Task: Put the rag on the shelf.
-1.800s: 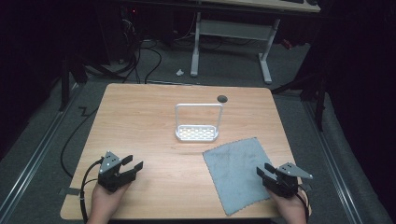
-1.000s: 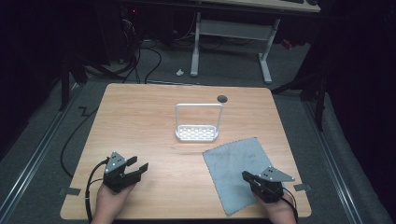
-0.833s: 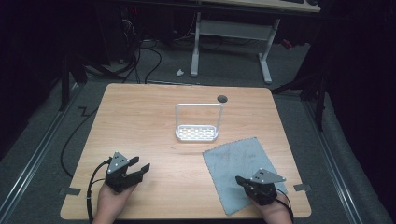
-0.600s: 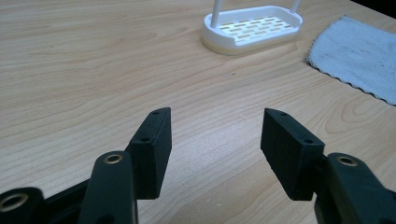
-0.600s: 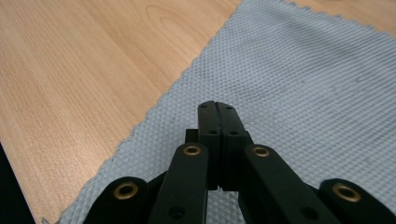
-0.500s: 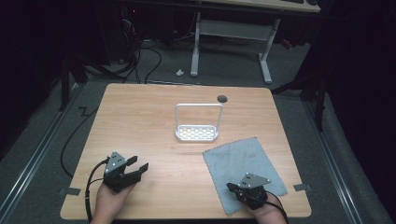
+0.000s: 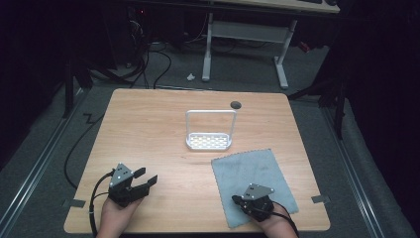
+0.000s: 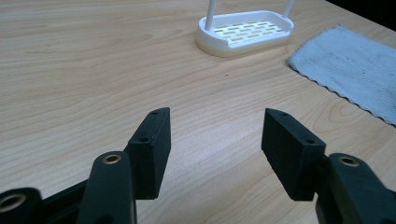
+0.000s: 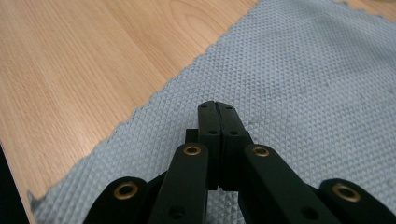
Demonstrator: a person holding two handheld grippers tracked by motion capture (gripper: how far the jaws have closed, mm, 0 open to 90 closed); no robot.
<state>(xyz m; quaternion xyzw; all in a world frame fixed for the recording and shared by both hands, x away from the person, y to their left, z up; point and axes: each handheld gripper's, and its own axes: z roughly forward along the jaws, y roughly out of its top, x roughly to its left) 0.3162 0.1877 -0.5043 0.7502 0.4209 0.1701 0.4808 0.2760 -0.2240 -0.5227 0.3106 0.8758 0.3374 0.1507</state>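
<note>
No readable text, label or number appears anywhere.

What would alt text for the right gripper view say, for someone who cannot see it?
Two black tongs, pressed shut with nothing between them, point over a grey waffle-textured cloth. The cloth lies flat on a light wooden table, with its wavy edge running diagonally from lower left to upper right.

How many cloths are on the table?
1. The grey cloth lies flat at the table's near right corner, beside the white rack, under the right gripper.
</note>
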